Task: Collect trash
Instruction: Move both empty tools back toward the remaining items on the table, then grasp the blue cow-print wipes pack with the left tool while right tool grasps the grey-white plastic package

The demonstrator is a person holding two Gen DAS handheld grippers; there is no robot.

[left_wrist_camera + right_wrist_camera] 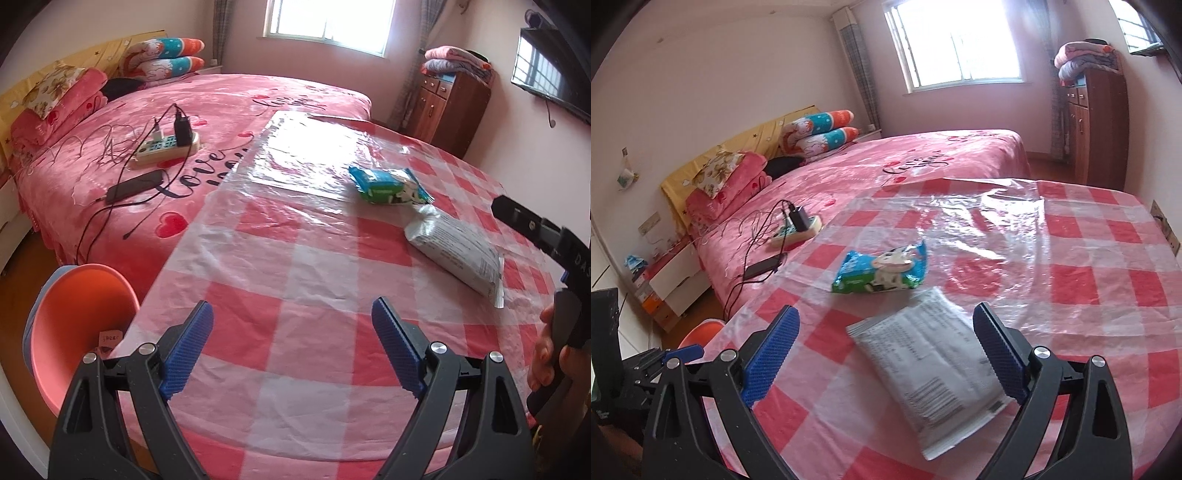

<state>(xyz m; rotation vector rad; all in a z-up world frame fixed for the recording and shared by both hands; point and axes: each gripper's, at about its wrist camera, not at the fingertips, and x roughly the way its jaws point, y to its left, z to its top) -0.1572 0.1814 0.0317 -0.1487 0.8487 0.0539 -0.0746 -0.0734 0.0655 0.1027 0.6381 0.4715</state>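
Observation:
A white printed wrapper (931, 365) lies flat on the red-and-white checked table (1108, 280). It also shows in the left wrist view (456, 251). Beyond it lies a blue-green snack packet (882, 271), seen from the left too (388, 184). My right gripper (884, 330) is open, its blue pads on either side of the white wrapper, slightly above it. My left gripper (291, 321) is open and empty over the table's near left part. An orange bin (74, 328) stands on the floor at the table's left edge.
A pink bed (221, 107) lies behind the table with a power strip (168, 146), cables and a phone (135, 186). A wooden cabinet (1097, 129) stands at the back right. A clear plastic sheet (306, 155) covers the table.

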